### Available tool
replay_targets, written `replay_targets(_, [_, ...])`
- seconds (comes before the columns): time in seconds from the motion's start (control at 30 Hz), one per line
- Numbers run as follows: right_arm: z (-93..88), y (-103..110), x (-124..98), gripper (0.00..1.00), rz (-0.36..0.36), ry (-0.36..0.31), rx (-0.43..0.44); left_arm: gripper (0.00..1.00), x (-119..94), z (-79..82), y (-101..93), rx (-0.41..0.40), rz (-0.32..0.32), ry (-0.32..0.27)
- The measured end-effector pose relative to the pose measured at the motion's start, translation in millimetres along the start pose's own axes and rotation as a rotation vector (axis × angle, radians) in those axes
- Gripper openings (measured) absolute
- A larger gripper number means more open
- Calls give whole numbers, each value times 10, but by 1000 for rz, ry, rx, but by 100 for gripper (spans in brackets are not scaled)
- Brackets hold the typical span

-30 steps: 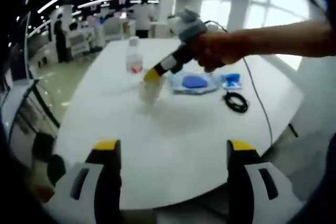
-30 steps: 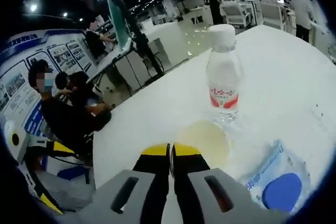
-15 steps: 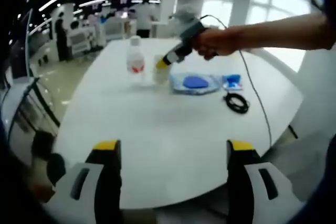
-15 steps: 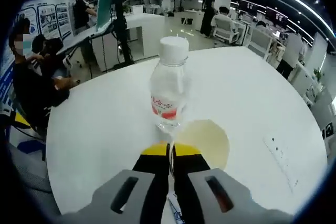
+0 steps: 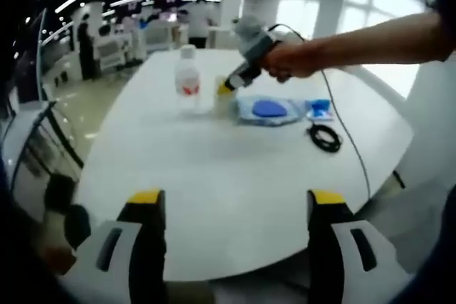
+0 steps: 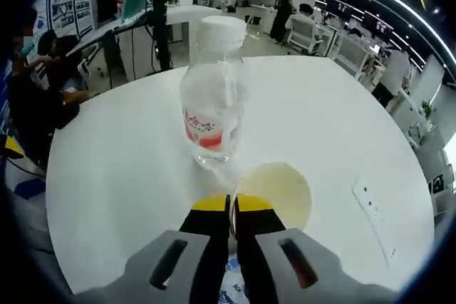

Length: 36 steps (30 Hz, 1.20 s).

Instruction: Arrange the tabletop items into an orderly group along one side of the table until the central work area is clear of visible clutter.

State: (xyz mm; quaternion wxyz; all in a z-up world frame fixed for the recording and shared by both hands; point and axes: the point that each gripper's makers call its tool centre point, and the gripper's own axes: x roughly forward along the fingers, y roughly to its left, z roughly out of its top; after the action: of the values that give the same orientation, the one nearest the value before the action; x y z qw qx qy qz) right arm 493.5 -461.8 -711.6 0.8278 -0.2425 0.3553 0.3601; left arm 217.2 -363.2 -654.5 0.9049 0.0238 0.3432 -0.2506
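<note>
**Right tool pinching a cup beside the bottle on the white bench**

At the far side of the white bench (image 5: 214, 176), the right tool (image 5: 226, 89) is seen in the left gripper view, held in a person's hand (image 5: 288, 60) whose bare forearm reaches in from the right edge; the tool slopes down and to the left, its yellow tips meeting the rim of a pale translucent cup (image 5: 224, 100). In the right gripper view the same tool (image 6: 229, 206) is shown from behind with its jaws pressed together on the near rim of the cup (image 6: 276, 190), whose open mouth faces the camera.

The left tool (image 5: 231, 201) is held low at the near edge of the bench, its two jaws spread wide apart with nothing between them.

One water bottle (image 5: 187, 76) with a white cap and red label is counted, standing upright just beside the cup. One blue-and-white packet (image 5: 269, 110), one smaller blue item (image 5: 318, 109) and one coiled black cable (image 5: 325, 138) lie to the right of the cup.

The bottle's label (image 6: 205, 124) is legible as red only in the right gripper view, where a corner of the packet (image 6: 231, 288) is glimpsed between the jaws.
</note>
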Motion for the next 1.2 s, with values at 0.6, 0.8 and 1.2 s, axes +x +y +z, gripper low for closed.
replay_targets(0.6, [-122,110,-95,16,6,23,33,78,0,22,-30,10,-14,-5])
replay_targets(0.8, [-78,63,-151,24,2,8,32,78,-9,29,-30,17,-11,-9])
replay_targets(1.2, [180,85,-519,34,20,-115,163,79,-17,54,-100,44,-30,-18])
